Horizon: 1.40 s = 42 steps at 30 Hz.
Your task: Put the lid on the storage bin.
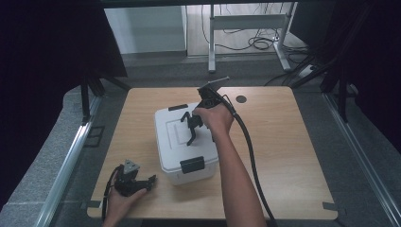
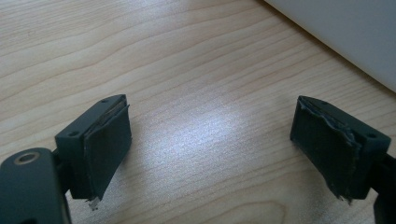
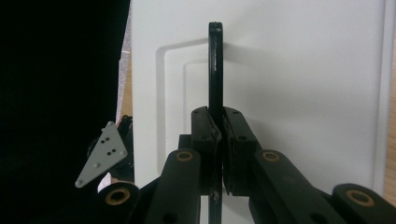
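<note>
Left gripper (image 2: 210, 149) jaws wide apart at the lower frame over bare wooden table (image 2: 187, 70), nothing between them; white box (image 2: 355, 32) wall in upper right corner

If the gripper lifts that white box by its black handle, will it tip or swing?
Probably stays fairly level: the right gripper is shut on the handle mid-lid. The white box looks rigid. It may swing slightly.
</note>
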Motion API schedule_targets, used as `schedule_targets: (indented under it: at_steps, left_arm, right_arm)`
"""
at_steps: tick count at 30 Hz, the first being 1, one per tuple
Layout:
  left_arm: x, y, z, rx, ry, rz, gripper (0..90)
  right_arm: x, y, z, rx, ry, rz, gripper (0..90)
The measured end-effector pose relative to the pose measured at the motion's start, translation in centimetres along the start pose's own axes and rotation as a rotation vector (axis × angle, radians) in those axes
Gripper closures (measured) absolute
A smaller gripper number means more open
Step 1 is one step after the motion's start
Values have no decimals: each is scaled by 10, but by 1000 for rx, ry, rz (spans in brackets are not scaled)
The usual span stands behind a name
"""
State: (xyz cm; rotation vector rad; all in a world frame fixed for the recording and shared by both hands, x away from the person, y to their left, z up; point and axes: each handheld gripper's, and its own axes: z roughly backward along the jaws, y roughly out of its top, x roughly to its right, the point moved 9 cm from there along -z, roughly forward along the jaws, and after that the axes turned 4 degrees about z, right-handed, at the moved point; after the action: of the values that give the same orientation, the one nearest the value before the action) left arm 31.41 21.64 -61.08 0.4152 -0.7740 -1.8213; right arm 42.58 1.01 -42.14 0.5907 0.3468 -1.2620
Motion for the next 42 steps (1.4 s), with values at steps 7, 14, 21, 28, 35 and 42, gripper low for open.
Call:
schedule_targets:
  at_steps: [7, 14, 21, 28, 35, 42]
  left_arm:
    - [0, 0, 0, 0, -1, 4, 124]
    - [0, 0, 0, 0, 0, 2, 124]
    - [0, 0, 0, 0, -1, 1, 124]
    - [0, 0, 0, -1, -5, -1, 122]
    - [0, 0, 0, -4, -5, -1, 122]
    - [0, 0, 0, -4, -3, -4, 124]
  right_arm:
    - [4, -1, -6, -12, -10, 5, 847]
    - [6, -2, -9, -2, 16, 0, 843]
    - [6, -3, -10, 2, 24, 11, 833]
    - [5, -3, -3, 33, 26, 76, 657]
    - [17, -10, 24, 102, 53, 154, 519]
    - [46, -27, 46, 173, 89, 196, 477]
